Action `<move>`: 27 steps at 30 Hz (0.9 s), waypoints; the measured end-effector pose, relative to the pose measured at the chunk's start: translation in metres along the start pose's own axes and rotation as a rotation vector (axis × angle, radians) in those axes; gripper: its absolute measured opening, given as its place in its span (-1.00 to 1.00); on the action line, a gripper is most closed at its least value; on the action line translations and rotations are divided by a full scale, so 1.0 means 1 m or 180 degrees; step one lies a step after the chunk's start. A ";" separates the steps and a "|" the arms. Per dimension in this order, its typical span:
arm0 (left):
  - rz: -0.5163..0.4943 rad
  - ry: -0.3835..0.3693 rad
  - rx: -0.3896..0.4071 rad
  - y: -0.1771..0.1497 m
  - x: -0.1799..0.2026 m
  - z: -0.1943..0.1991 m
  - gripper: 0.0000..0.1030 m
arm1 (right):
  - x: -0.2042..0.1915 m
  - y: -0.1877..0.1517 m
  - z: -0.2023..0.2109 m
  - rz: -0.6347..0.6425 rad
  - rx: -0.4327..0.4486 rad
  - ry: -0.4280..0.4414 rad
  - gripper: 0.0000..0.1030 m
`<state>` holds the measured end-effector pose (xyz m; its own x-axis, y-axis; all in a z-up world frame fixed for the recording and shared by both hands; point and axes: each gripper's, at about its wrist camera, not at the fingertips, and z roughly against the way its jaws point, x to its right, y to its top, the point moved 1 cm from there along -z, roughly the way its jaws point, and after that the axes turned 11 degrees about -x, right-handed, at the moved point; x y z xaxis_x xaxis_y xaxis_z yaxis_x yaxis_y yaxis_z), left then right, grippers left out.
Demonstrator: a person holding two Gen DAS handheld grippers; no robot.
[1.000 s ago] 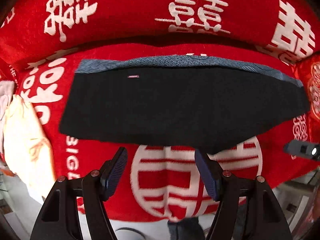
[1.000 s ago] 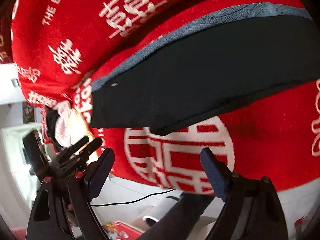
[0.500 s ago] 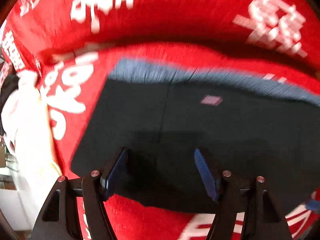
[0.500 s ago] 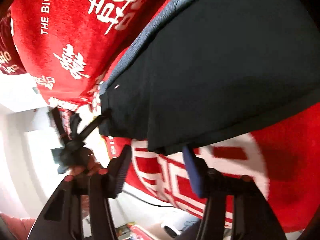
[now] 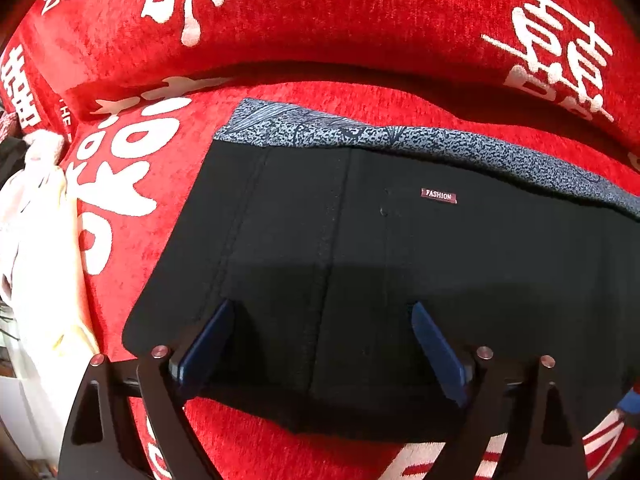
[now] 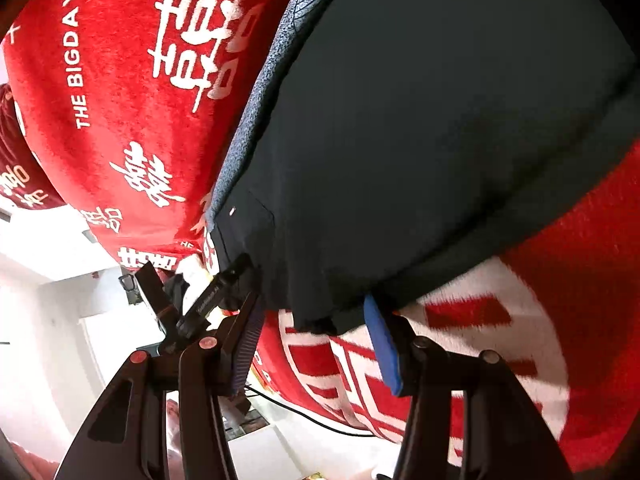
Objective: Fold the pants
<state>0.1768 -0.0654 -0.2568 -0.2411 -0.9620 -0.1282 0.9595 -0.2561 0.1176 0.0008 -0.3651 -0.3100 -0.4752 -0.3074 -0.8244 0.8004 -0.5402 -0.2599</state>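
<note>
The black pants (image 5: pixel 360 264) lie folded flat on a red cover, with a grey patterned waistband (image 5: pixel 360 136) along the far edge and a small "FASHION" label (image 5: pixel 439 195). My left gripper (image 5: pixel 320 340) is open, its blue pads (image 5: pixel 208 340) resting over the pants' near edge by the left end. In the right wrist view the pants (image 6: pixel 420 140) fill the upper right. My right gripper (image 6: pixel 316 320) is open, its pads (image 6: pixel 382 344) astride the near edge of the pants. The left gripper (image 6: pixel 208 296) shows there too, at the pants' corner.
The red cover (image 5: pixel 320 20) with white characters spans the seat and backrest. A cream cloth (image 5: pixel 36 260) lies at the left end. White floor (image 6: pixel 48 300) and a black cable (image 6: pixel 304 412) lie below the seat's front edge.
Both grippers have moved forward from off the seat's front onto the pants' near edge. The right gripper's jaws have narrowed.
</note>
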 end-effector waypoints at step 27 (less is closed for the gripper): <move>-0.0174 0.0053 0.0080 0.028 -0.014 0.035 0.41 | -0.128 0.049 -0.005 0.1237 -0.0477 -0.0834 0.04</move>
<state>0.2018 -0.0625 -0.2167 -0.2905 -0.9448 -0.1515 0.9409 -0.3109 0.1347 0.1025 -0.3477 -0.2195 -0.1915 -0.6610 -0.7256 0.9713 -0.2338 -0.0434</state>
